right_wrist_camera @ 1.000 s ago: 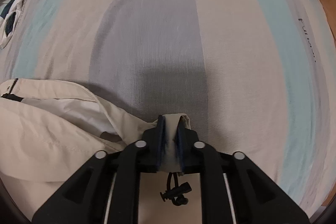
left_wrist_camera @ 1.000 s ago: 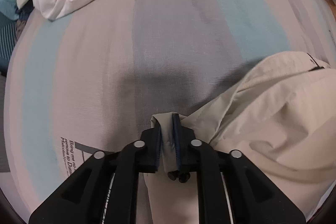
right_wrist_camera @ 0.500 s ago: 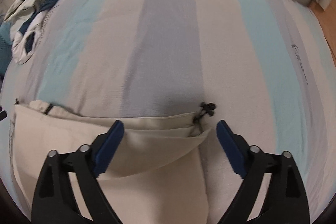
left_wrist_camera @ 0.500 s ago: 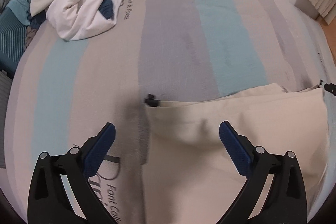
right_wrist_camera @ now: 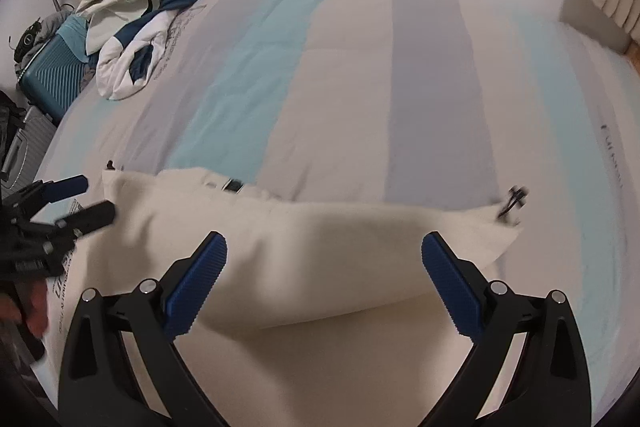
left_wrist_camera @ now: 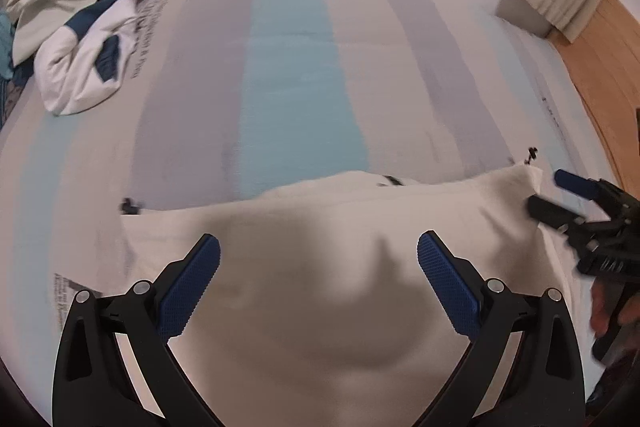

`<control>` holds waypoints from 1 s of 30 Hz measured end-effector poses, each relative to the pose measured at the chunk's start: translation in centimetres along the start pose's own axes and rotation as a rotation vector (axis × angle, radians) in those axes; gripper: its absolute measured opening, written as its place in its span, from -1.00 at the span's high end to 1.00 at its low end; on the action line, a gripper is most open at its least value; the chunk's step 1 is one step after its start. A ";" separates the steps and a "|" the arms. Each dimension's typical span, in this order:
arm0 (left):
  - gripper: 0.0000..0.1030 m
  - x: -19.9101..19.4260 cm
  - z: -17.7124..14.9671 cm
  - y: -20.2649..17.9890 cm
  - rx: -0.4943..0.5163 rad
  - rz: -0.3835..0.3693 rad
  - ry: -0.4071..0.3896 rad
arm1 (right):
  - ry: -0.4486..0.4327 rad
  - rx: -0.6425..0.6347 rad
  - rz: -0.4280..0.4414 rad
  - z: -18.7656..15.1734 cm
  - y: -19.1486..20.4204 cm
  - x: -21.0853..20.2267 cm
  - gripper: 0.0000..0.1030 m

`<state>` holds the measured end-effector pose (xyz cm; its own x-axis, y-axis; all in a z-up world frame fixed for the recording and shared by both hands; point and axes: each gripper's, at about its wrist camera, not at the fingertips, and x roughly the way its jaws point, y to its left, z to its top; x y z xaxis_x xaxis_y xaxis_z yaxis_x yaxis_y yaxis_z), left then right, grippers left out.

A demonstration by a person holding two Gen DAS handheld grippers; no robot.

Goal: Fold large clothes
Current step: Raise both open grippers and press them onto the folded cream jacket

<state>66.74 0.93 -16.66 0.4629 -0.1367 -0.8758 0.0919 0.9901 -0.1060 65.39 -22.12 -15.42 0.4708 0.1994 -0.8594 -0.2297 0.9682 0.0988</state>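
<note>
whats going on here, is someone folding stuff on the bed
Yes. A person holds a two-finger gripper in each hand over a cream garment spread on a striped bedsheet. The left gripper and the right gripper are both open and hold nothing; the garment lies flat with its drawcord ends at the corners. A heap of other clothes waits at the far corner.
</note>
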 end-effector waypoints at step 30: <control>-0.85 0.6 -10.9 -3.5 0.108 0.066 0.101 | 0.080 -0.077 -0.074 -10.2 1.8 0.6 -0.87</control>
<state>57.11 -2.24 -22.00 0.3809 -0.0622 -0.9225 0.1609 0.9870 -0.0001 56.57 -21.79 -20.85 0.4202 0.1117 -0.9005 -0.2626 0.9649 -0.0028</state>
